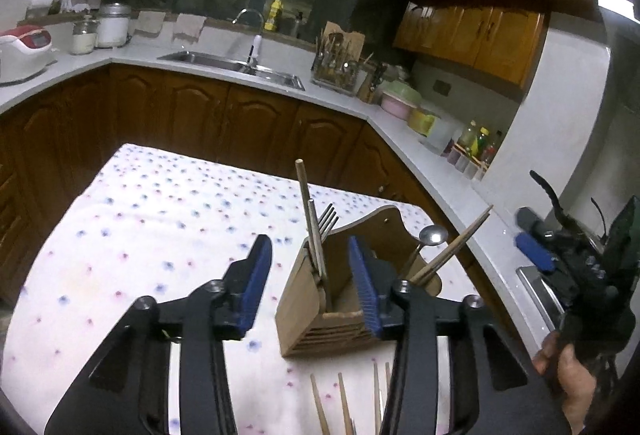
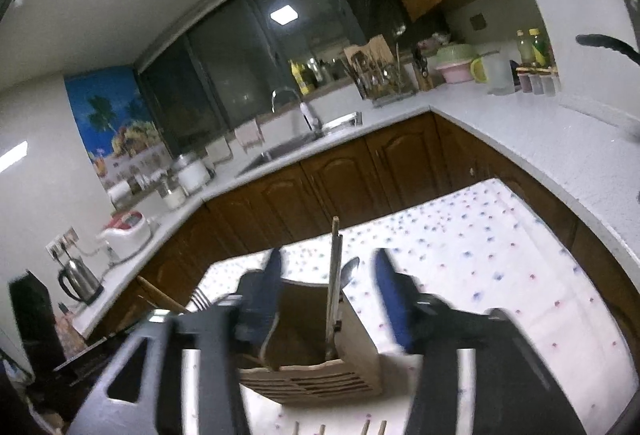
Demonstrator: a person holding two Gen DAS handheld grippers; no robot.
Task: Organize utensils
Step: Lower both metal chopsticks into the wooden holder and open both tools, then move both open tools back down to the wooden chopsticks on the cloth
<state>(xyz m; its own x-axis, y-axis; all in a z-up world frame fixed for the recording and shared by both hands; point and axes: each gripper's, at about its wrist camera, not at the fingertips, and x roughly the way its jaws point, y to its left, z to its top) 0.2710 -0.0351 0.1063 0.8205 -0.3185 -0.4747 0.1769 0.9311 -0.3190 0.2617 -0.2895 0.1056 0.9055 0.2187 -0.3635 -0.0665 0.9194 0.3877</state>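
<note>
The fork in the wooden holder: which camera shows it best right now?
The left wrist view. There the fork stands sharp in the wooden holder, tines up, beside a chopstick. The right wrist view is motion-blurred: only the fork's tines peek out left of the holder, behind a blue pad.

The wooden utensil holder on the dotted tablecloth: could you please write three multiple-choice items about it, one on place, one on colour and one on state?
1. Where does the slatted wooden utensil holder stand?
A. in the steel sink
B. on the white dotted tablecloth
C. on the grey counter

2. What colour are the pads on the left gripper?
A. blue
B. red
C. green

3. How is the left gripper?
A. shut on a fork
B. shut on a chopstick
C. open, empty

Answers: 1 B, the holder's base rests on the cloth. 2 A, both pads show blue. 3 C, the jaws stand wide apart with nothing between them; the metal fork sits in the holder.
</note>
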